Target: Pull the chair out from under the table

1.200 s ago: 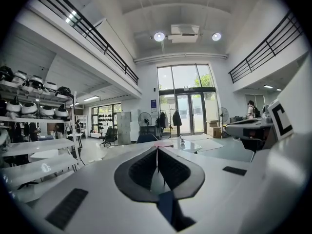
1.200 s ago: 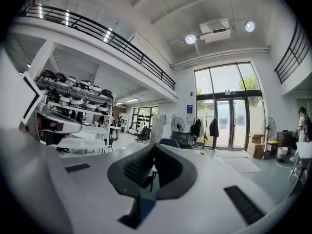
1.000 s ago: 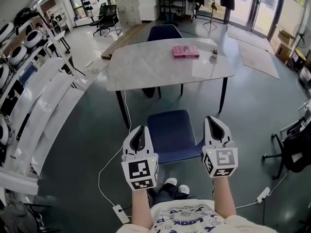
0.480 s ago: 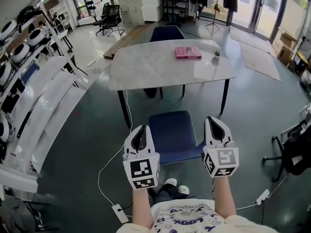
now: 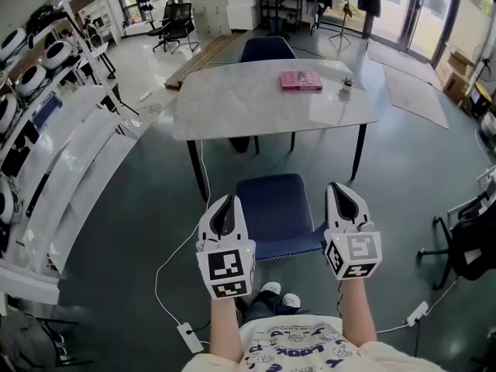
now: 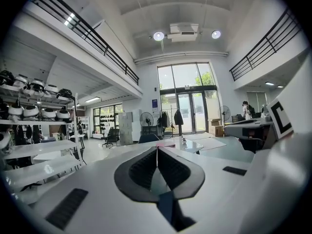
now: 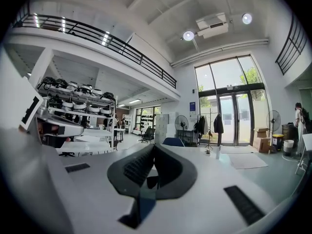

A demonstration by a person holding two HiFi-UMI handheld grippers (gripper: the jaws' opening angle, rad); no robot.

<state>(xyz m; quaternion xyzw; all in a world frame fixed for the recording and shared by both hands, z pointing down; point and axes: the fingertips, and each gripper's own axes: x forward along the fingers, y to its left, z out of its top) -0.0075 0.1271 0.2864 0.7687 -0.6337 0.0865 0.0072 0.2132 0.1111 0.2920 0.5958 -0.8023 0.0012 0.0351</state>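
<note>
Seen from the head view, we hold the left gripper [image 5: 225,201] and the right gripper [image 5: 339,189] side by side, both pointing away from us toward a pale table [image 5: 232,103] whose long axis runs left to right. Each gripper's cube carries a black-and-white square pattern, not words. Lettering on our shirt [image 5: 298,347] is cut off by the bottom edge and we cannot read it. Print on the pink flat thing [image 5: 301,80] near the table's far right corner is too small to read. The blue chair [image 5: 275,211] stands on the floor just clear of the table's near long edge. It lies between our two grippers, its seat facing the table and its back seemingly toward our feet. In both gripper views the jaws are clenched together with nothing between them.
</note>
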